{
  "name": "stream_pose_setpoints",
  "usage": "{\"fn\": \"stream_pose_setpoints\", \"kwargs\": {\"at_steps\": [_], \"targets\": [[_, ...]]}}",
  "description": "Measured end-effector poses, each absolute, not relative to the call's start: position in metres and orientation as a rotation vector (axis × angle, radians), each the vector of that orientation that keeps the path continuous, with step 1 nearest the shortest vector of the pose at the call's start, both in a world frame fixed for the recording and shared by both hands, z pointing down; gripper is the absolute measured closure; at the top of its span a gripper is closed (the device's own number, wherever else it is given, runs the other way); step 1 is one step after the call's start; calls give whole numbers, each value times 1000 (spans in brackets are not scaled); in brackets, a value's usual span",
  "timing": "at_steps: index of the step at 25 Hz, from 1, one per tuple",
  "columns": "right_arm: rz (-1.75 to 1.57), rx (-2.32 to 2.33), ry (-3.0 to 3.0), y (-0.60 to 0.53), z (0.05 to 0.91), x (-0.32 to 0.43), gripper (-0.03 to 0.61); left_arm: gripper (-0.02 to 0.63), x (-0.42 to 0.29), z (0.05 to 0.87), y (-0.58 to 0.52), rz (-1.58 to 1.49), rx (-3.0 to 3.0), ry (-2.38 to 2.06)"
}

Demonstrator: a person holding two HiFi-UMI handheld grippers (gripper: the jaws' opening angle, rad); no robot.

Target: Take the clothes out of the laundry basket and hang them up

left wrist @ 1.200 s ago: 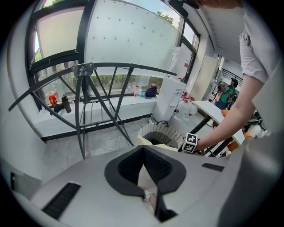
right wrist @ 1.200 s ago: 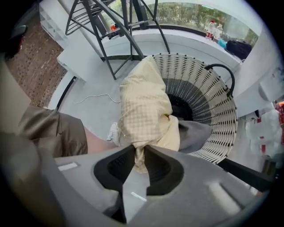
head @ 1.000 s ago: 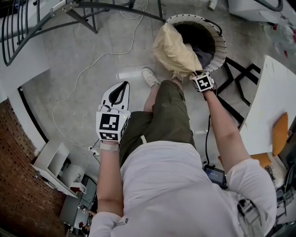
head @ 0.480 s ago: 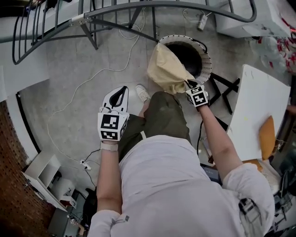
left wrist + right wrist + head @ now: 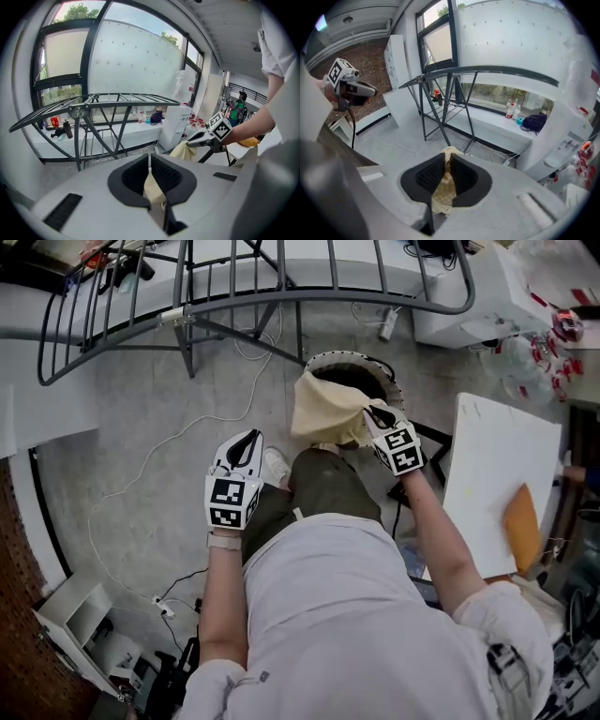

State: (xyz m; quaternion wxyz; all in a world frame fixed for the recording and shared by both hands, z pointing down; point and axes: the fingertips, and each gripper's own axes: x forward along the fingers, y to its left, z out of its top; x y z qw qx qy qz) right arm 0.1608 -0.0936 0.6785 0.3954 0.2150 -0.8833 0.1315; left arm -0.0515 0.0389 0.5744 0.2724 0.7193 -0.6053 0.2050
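**Item:** beige garment [image 5: 326, 413].
**Location:** hanging just above the laundry basket [image 5: 349, 355], lower folds at the basket's rim.
**Held by:** right gripper [image 5: 380, 415], fingers clamped on a bunched edge of the cloth.
**Left gripper** [image 5: 246, 442]: fingers together, nothing held, well apart from the basket on its near side.
**Handling (judged):** light, limp and not fragile; likely to sag and swing. Best taken at a hem or shoulder, with a second hold to spread it over the drying rack [image 5: 234, 306] beyond the basket.
**Change since a second ago:** the garment then slumped over the basket's rim. It is now drawn up, with the right gripper higher.
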Motion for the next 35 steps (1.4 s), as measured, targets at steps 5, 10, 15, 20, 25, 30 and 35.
{"fn": "stream_pose_setpoints", "kwargs": {"at_steps": [5,10,15,20,25,30,35], "targets": [[285,600,-2344,-117,603,146,537,612,-54,560,24,517,1969,-1637],[221,677,-2444,-137,527,134,538,611,-53,548,9,489,2043,-1597],[143,750,-2532,-156,454,123,538,523,-47,551,-7,484,2108,-1526],[44,769,-2620,-163,382,104,538,487,-31,556,-22,514,2182,-1418],[-21,814,-2689,-170,331,93,538,424,-13,560,-49,558,2268,-1328],[-35,828,-2783,-166,274,98,538,373,2,554,-83,593,2314,-1319],[-72,813,-2890,-159,222,97,538,331,4,555,-115,612,2334,-1336]]}}
